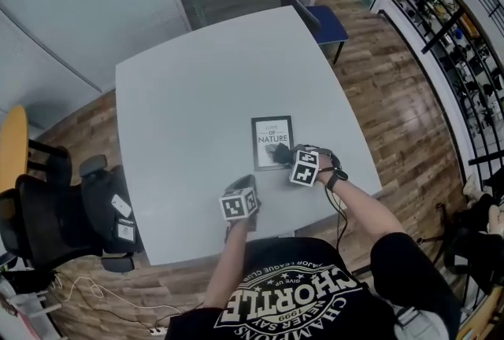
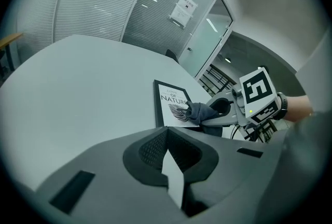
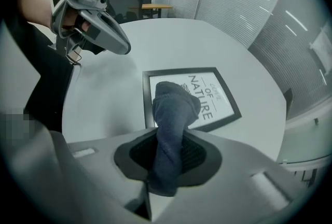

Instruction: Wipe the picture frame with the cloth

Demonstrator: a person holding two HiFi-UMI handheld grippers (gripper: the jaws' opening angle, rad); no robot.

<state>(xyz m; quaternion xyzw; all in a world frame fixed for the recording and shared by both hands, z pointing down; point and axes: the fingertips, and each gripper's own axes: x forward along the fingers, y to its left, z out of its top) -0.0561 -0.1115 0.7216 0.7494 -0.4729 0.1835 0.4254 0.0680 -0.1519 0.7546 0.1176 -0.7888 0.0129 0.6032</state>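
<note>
1. Two grippers were over the grey table (image 1: 197, 79), and the right gripper (image 1: 282, 154) had its jaws clamped on a dark blue cloth (image 1: 277, 151).
2. From that gripper's own view, the right gripper (image 3: 168, 166) pinched the cloth (image 3: 174, 114) at its lower end, and the rest stood out past the jaws as a bunched roll.
3. The free end of the cloth (image 2: 199, 111) rested on the glass of the picture frame (image 2: 167, 99), over the dark feather-like print near its 6 o'clock edge as the wearer saw it.
4. Seen from the left gripper view, the right gripper (image 2: 210, 114) came in from 3 o'clock, low over the frame.
5. The left gripper (image 1: 249, 182) had its jaws brought together with nothing between them; its own view (image 2: 167, 163) showed only a sliver of pale table behind the tips.
6. It hung apart from the frame, at about 7 o'clock of it, near the table's front edge; from the right gripper view the left gripper (image 3: 122, 47) touched nothing.
7. The picture frame (image 1: 272, 130) lay flat, black-rimmed with a white print, at about 5 o'clock of the table's middle.
8. A black office chair (image 1: 47, 212) stood off the table at 8 o'clock, a blue one (image 1: 315, 16) at 1 o'clock.
</note>
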